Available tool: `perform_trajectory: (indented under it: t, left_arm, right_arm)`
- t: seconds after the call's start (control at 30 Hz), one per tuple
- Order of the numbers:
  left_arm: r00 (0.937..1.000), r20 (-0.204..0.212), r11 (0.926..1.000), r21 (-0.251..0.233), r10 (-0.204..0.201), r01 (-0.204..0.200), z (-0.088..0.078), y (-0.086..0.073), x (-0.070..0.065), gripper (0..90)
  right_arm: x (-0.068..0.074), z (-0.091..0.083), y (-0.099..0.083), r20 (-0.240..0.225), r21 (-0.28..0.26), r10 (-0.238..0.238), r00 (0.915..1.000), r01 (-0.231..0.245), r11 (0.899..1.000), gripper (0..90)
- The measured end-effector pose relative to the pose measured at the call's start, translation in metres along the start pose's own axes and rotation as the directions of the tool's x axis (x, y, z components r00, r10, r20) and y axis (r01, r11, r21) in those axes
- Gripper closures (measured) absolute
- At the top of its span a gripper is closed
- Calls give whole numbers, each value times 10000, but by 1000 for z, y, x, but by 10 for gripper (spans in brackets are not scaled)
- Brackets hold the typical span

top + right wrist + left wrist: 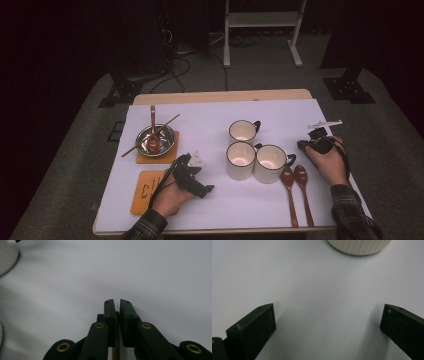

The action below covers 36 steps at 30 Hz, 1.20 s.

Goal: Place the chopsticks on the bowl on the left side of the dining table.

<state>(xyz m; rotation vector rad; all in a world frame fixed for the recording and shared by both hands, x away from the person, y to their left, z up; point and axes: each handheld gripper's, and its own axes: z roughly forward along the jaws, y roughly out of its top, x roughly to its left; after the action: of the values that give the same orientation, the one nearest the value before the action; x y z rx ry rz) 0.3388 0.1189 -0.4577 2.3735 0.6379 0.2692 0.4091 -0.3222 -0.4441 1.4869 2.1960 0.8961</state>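
Note:
My left gripper [200,175] rests low on the white sheet just left of the mugs. In its own view, the left gripper [328,325] is open, its black jaws wide apart with bare sheet between them, and the ribbed base of a cream mug [359,246] is ahead. My right gripper [314,138] sits at the right side of the sheet, beyond two wooden spoons [296,192]. The right gripper [117,302] is shut to a narrow slit over bare sheet. A thin brown strip shows low in that slit; I cannot tell what it is.
Three cream mugs [241,160] with black rims stand grouped at the middle. A metal bowl [154,140] holding a spoon and chopsticks sits on an orange coaster at the left. A second orange coaster [145,192] lies nearer the front edge.

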Motion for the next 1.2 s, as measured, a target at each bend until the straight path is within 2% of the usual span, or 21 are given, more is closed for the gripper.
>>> perform_trajectory:
  t: [0.27,0.53,1.2]
  left_arm:
    - [10000,0,10000,-18,-23,23,0,0,0,0]
    - [10000,2,10000,-20,-25,25,0,0,0,0]
    - [10000,8,10000,-31,-45,45,0,0,0,0]
  right_arm:
    - [3,5,0,-89,137,-77,9999,79,9999,826]
    - [5,2,-1,-67,63,-264,9996,265,9996,749]
    - [3,-29,-13,-16,-350,-440,9990,439,9984,716]
